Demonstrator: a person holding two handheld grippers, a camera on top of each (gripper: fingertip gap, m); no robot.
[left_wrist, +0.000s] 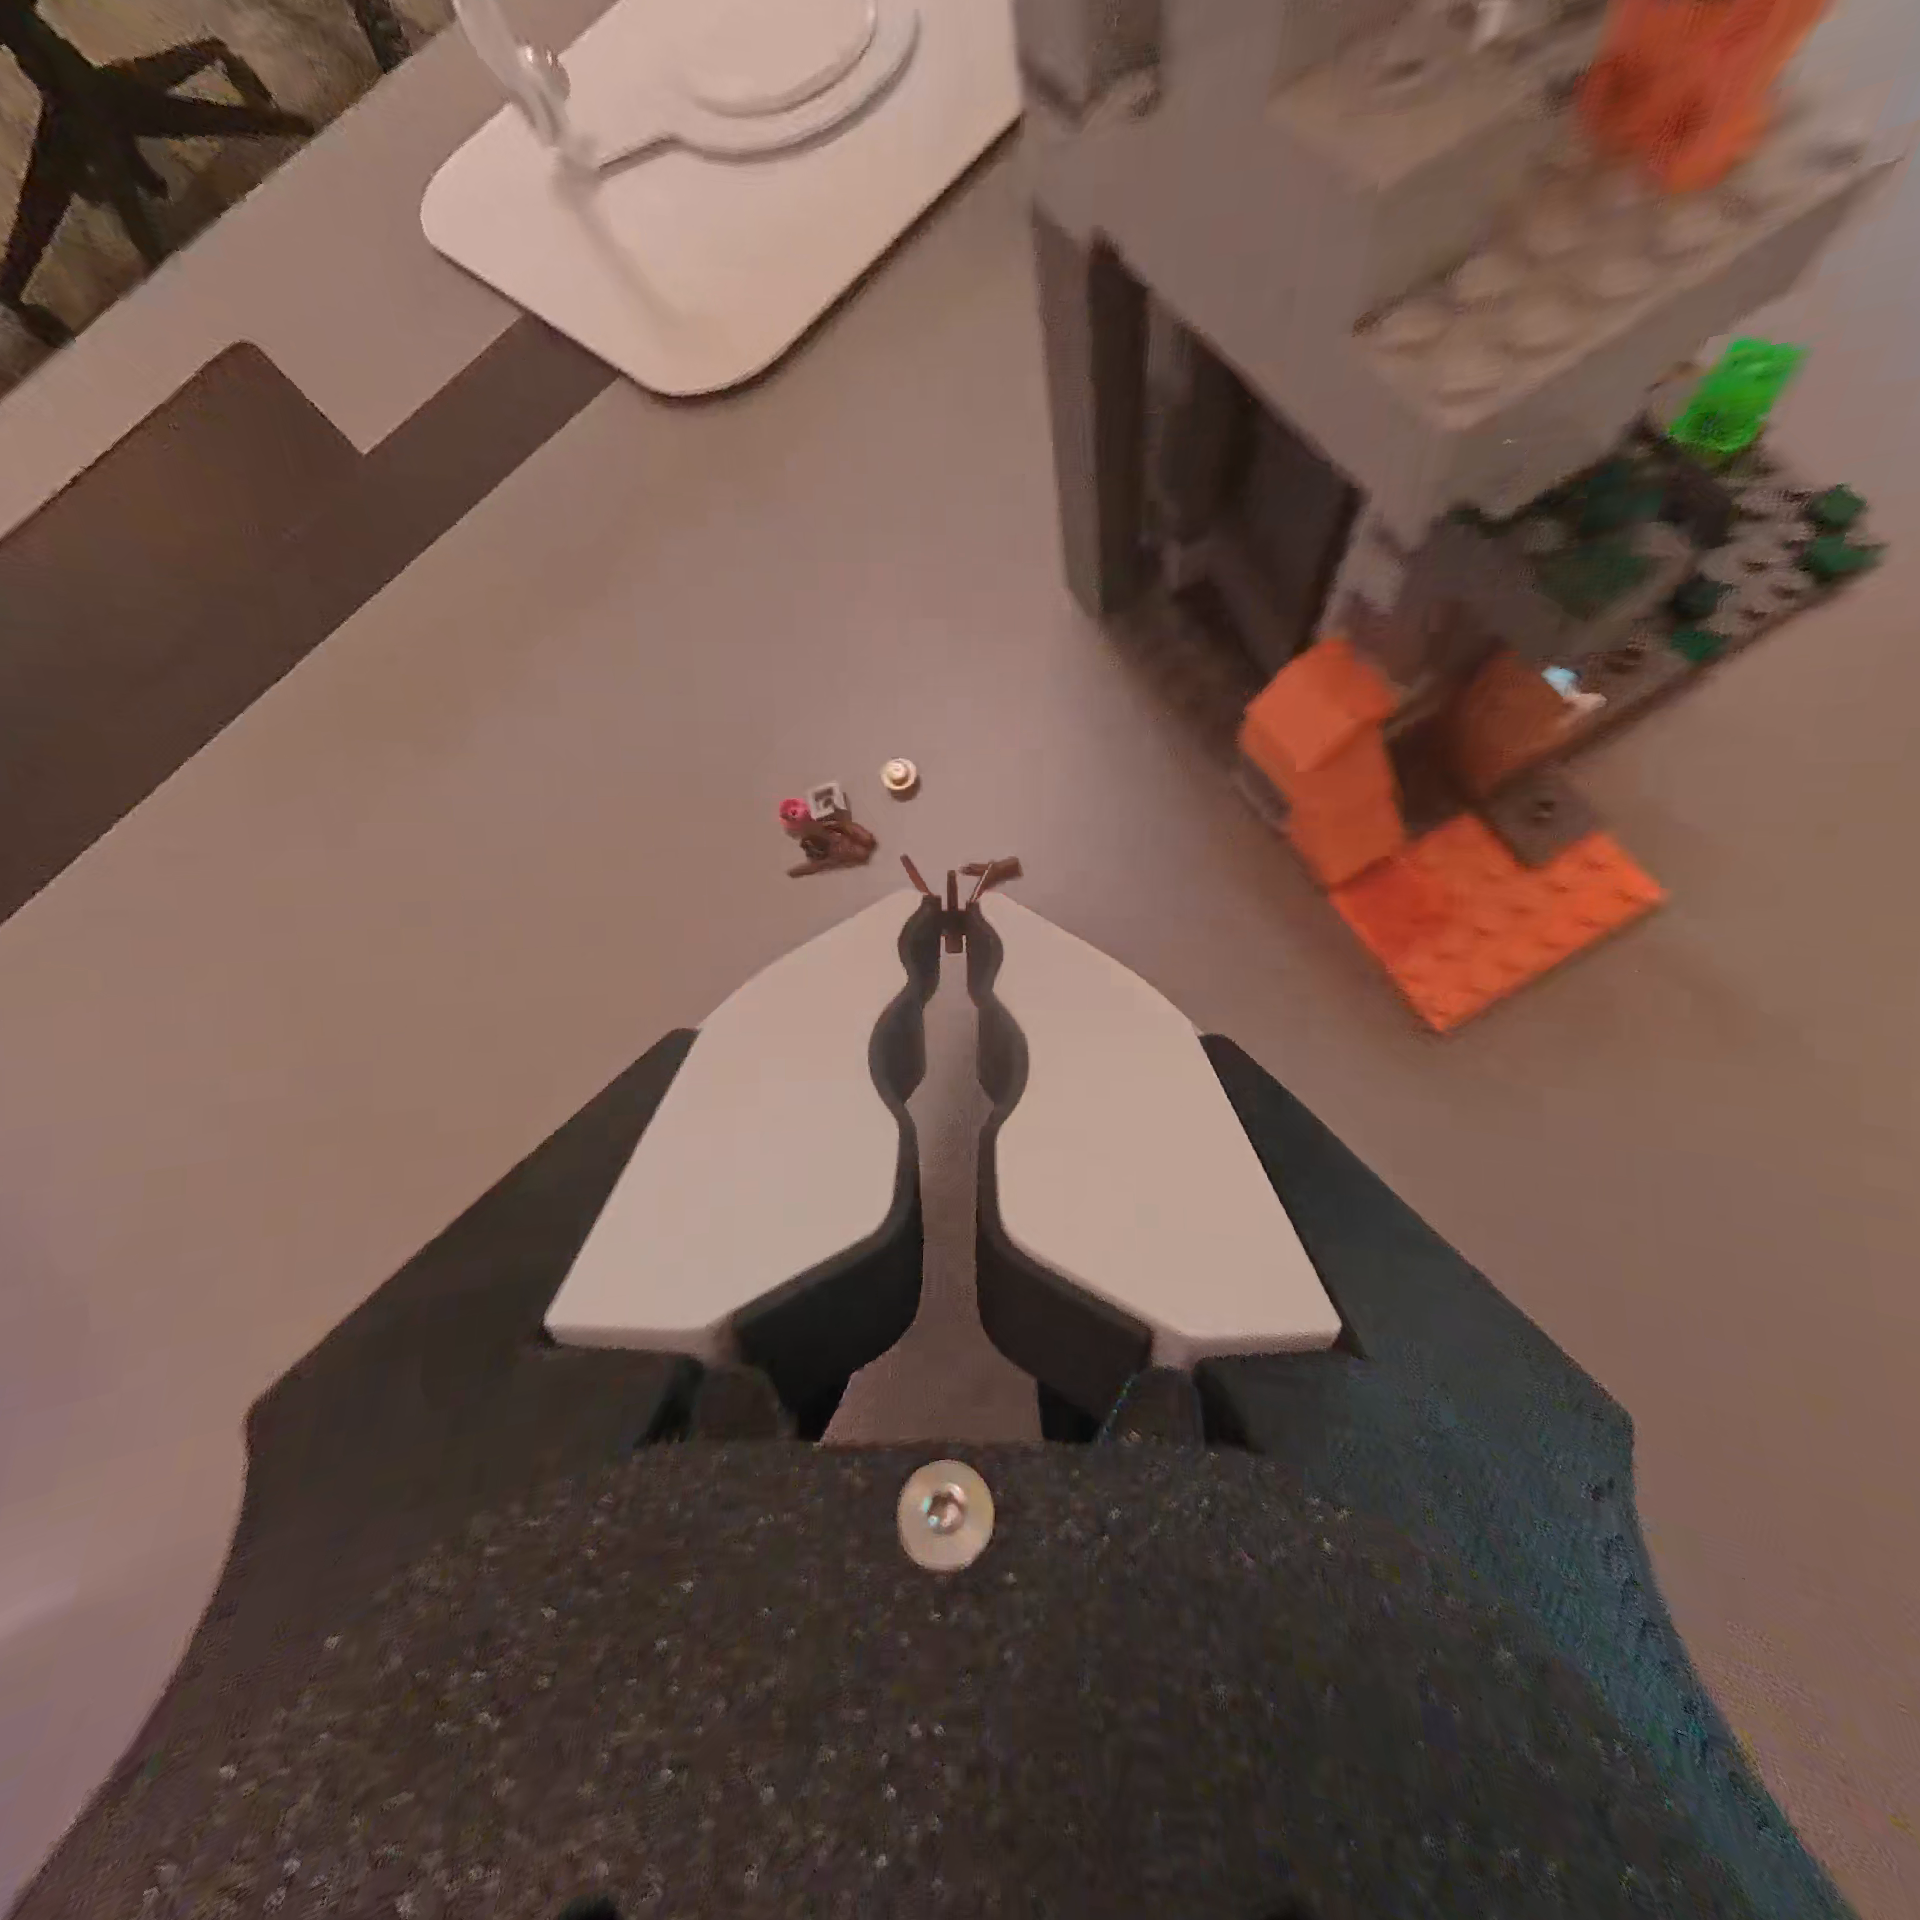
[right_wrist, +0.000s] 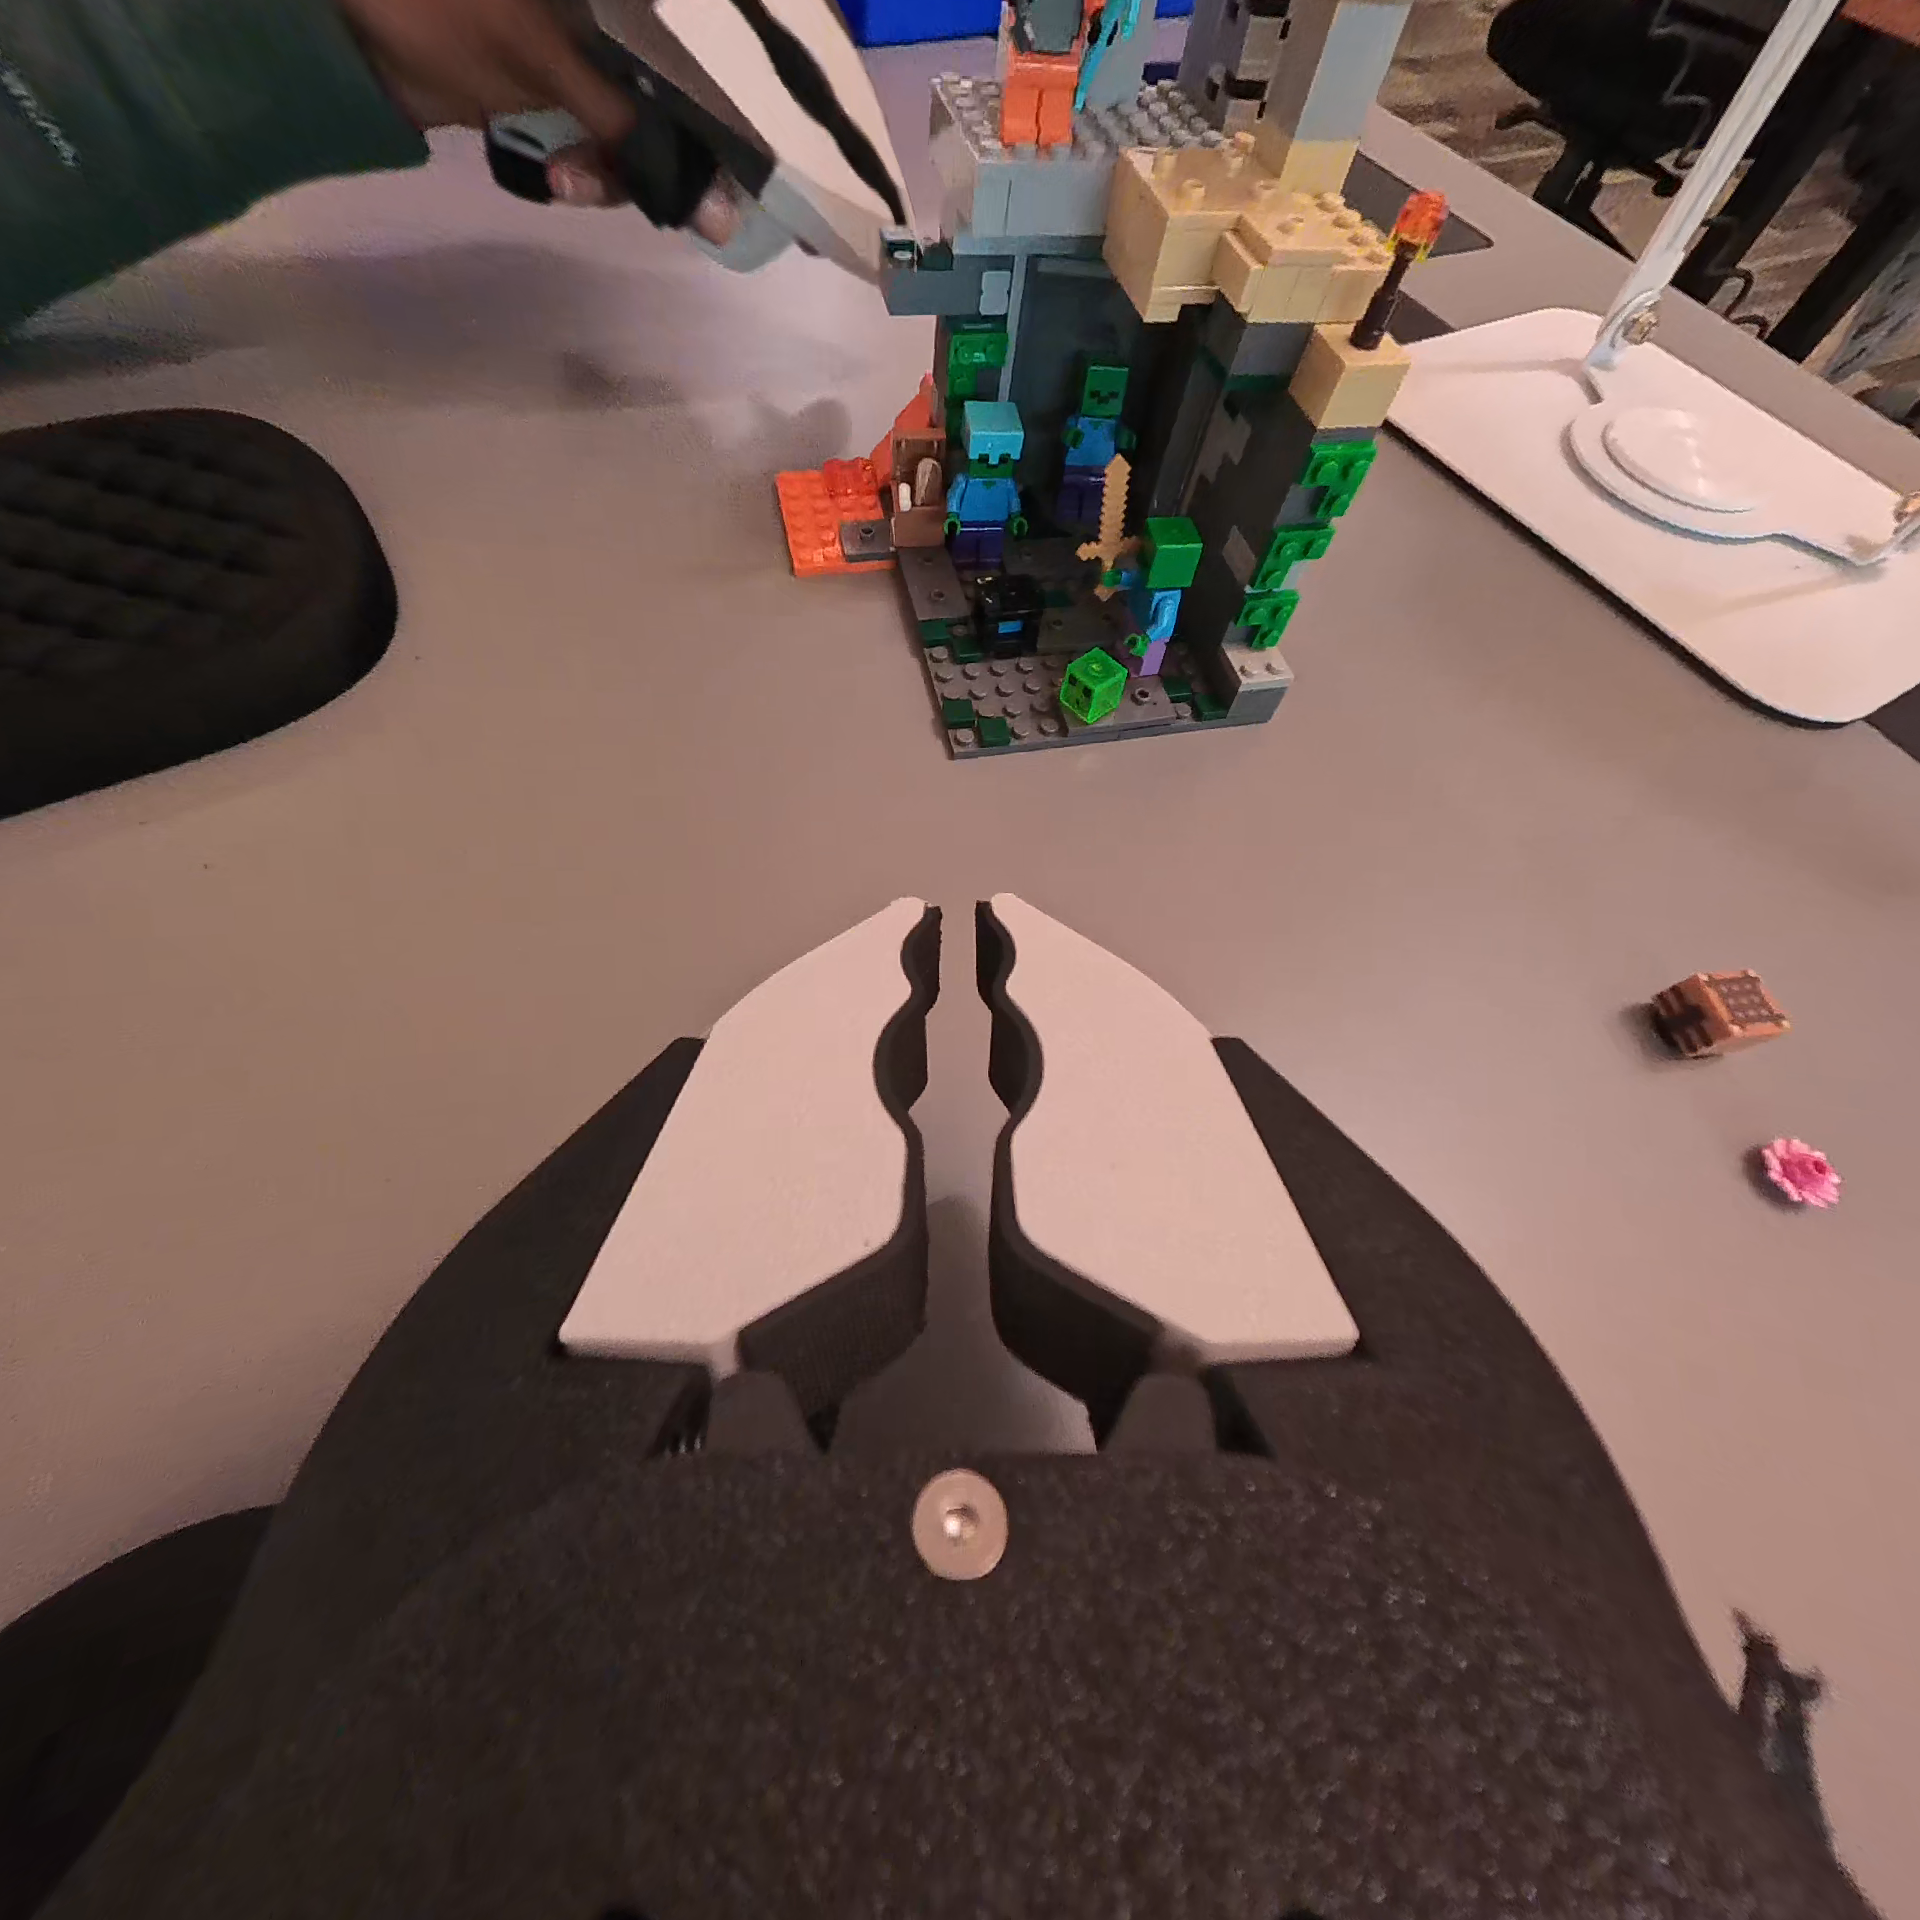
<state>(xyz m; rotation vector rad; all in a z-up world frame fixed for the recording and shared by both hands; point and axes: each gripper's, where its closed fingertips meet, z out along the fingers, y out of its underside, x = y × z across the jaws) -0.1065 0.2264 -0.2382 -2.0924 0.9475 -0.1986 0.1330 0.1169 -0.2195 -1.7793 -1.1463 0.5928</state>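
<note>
My left gripper (left_wrist: 951, 914) is shut on a thin dark brown stick piece (left_wrist: 952, 906), held just above the grey table (left_wrist: 520, 1039). Close past its tips lie small loose pieces: brown sticks (left_wrist: 992, 871), a pink stud (left_wrist: 793, 814), a grey cube (left_wrist: 829, 799) and a tan round stud (left_wrist: 899, 775). A brick-built tower model (left_wrist: 1351, 468) with an orange base plate (left_wrist: 1496, 914) stands to the right. My right gripper (right_wrist: 958, 914) is shut and empty, above the table in front of the model (right_wrist: 1122, 436). The left gripper (right_wrist: 831, 197), held by a hand, shows beside the model's top.
A white lamp base (right_wrist: 1662, 540) stands at the right, also seen in the left wrist view (left_wrist: 717, 208). A brown brick cube (right_wrist: 1720, 1013) and a pink flower piece (right_wrist: 1801, 1172) lie at the right. A black mesh chair seat (right_wrist: 156, 592) is at the left edge. Tip to tip, the grippers are about 25 cm apart. About 5 cm separates my left fingertips from the tan round stud (left_wrist: 899, 775). To reach the grey cube (left_wrist: 829, 799) in a straight line is about 6 cm for my left fingers, about 30 cm for my right.
</note>
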